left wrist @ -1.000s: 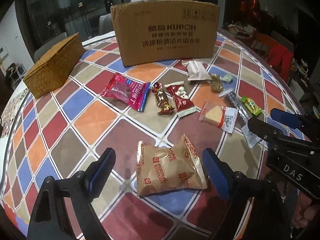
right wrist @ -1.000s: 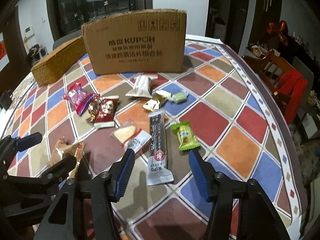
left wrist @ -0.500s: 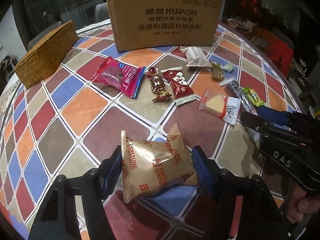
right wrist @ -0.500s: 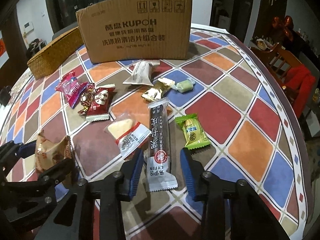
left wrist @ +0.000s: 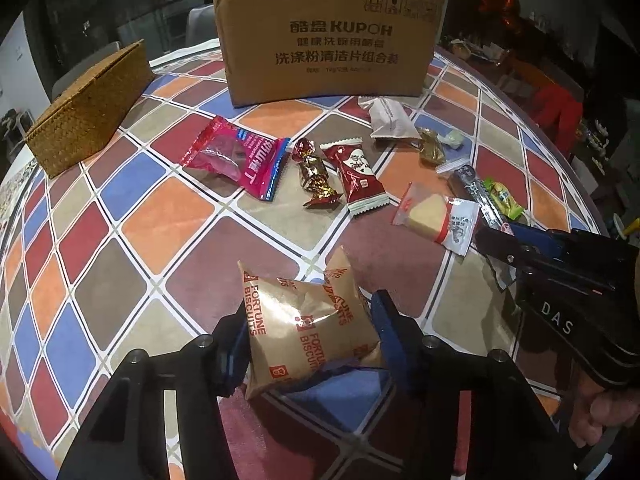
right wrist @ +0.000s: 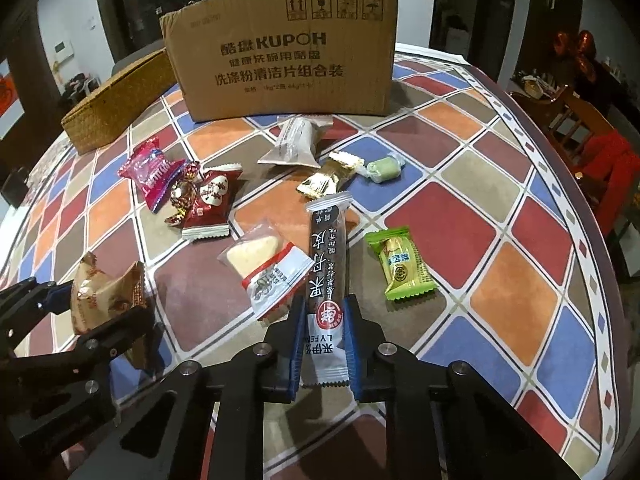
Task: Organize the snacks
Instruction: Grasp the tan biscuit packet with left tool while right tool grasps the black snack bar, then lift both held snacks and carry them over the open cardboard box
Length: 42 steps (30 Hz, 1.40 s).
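Observation:
My left gripper (left wrist: 308, 340) is shut on a gold Fortune Biscuits packet (left wrist: 308, 328), which also shows in the right wrist view (right wrist: 106, 294). My right gripper (right wrist: 323, 340) is shut on the near end of a long dark snack bar (right wrist: 326, 264) that lies on the table. Loose snacks lie beyond: a pink packet (left wrist: 236, 156), a red foil candy (left wrist: 316, 176), a red-white packet (left wrist: 354, 176), a clear packet with a yellow cake (right wrist: 266, 266), a green packet (right wrist: 402, 264), a gold wrapper (right wrist: 326, 178), a pale green candy (right wrist: 384, 168) and a white packet (right wrist: 298, 142).
A large cardboard box (left wrist: 328, 36) stands at the back of the round table with its checked cloth (left wrist: 168, 224). A woven basket (left wrist: 88, 108) sits at the back left. A chair with red cloth (right wrist: 600, 152) stands off the table's right edge.
Both grippers have closed. The left one shut on the Fortune Biscuits packet and tilted it up. The right one moved forward and shut on the end of the dark snack bar.

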Each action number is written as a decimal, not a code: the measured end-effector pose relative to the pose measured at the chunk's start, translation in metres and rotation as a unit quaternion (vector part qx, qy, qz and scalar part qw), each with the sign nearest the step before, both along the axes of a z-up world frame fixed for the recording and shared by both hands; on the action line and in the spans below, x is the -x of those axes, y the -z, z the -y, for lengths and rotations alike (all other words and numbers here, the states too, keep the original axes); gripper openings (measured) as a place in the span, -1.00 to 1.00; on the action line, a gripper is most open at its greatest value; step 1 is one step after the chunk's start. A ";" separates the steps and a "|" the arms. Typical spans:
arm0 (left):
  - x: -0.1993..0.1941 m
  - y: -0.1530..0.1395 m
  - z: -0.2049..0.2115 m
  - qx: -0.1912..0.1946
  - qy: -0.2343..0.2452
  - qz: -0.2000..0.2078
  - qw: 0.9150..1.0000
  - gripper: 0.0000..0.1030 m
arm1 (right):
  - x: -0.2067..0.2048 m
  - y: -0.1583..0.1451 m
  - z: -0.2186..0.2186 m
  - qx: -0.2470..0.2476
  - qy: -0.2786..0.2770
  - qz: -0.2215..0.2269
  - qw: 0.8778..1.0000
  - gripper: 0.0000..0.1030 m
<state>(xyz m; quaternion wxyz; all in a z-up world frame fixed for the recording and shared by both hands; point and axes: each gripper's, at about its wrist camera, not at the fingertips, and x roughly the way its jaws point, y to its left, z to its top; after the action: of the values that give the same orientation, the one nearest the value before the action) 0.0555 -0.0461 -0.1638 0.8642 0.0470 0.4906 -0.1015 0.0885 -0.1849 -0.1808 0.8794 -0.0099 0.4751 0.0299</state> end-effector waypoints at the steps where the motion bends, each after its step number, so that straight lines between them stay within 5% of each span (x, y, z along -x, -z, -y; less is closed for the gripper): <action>1: 0.000 -0.001 0.000 0.000 0.000 0.003 1.000 0.06 | 0.001 -0.002 0.000 0.000 0.001 0.001 1.000 -0.63; 42: -0.026 -0.114 -0.028 0.013 -0.022 0.109 0.994 0.06 | -0.008 -0.109 -0.016 -0.008 0.012 0.115 0.993 -0.63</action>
<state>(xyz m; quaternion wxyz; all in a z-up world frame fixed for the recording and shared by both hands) 0.0812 -0.0180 -0.0495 0.9150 0.0361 0.3931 -0.0833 0.0967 -0.1693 -0.0721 0.9284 -0.0003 0.3711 0.0216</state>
